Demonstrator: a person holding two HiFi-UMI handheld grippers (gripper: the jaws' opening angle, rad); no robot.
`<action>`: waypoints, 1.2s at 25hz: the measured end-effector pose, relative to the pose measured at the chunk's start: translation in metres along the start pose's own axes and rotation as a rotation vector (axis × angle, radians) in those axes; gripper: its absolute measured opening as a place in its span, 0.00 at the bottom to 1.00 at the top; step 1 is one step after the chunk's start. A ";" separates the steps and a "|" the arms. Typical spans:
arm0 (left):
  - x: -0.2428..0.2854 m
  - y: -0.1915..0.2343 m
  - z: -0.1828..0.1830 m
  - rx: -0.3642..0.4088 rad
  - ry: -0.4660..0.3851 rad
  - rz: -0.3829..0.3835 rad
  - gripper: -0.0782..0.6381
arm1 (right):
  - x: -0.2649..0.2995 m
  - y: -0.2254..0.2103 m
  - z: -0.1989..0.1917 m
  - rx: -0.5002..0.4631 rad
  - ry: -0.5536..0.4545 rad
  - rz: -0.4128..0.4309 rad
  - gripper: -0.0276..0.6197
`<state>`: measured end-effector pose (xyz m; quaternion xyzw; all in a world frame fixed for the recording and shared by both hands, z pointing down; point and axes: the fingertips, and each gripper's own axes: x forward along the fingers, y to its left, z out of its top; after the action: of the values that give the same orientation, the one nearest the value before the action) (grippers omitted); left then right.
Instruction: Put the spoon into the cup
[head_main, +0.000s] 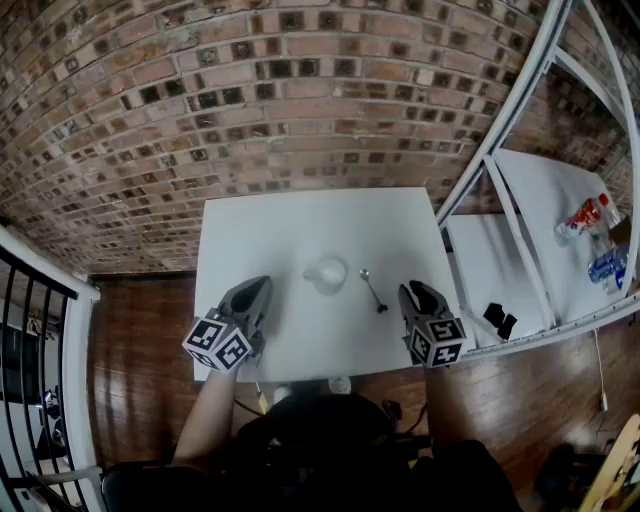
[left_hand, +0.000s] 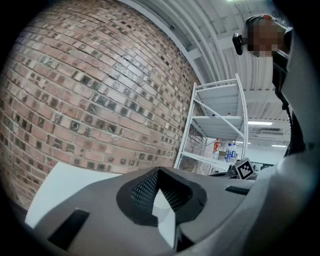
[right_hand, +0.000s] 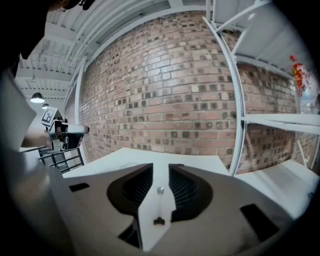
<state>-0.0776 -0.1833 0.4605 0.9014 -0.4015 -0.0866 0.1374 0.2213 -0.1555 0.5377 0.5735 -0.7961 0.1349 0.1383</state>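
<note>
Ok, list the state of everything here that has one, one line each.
cup: upright on the table, no spoon in it.
spoon: lying flat on the table, right of the cup, not gripped.
left hand-held gripper: shut, nothing between its jaws.
right hand-held gripper: open, holding nothing, lined up with the spoon.

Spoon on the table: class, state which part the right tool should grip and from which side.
Grip the spoon by its thin handle, right tool coming from the near side: it lies flat, dark handle end nearest, lined up with the open jaws.
</note>
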 end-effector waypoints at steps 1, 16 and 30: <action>0.000 0.001 -0.003 0.003 0.008 0.005 0.12 | 0.008 0.000 -0.012 0.003 0.042 0.016 0.23; -0.019 0.034 -0.069 -0.058 0.157 0.129 0.12 | 0.074 -0.005 -0.159 0.005 0.476 0.048 0.33; -0.018 0.036 -0.078 -0.091 0.163 0.129 0.12 | 0.079 -0.010 -0.175 -0.085 0.536 -0.017 0.25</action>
<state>-0.0942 -0.1788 0.5469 0.8705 -0.4418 -0.0224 0.2158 0.2184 -0.1624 0.7304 0.5176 -0.7312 0.2472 0.3692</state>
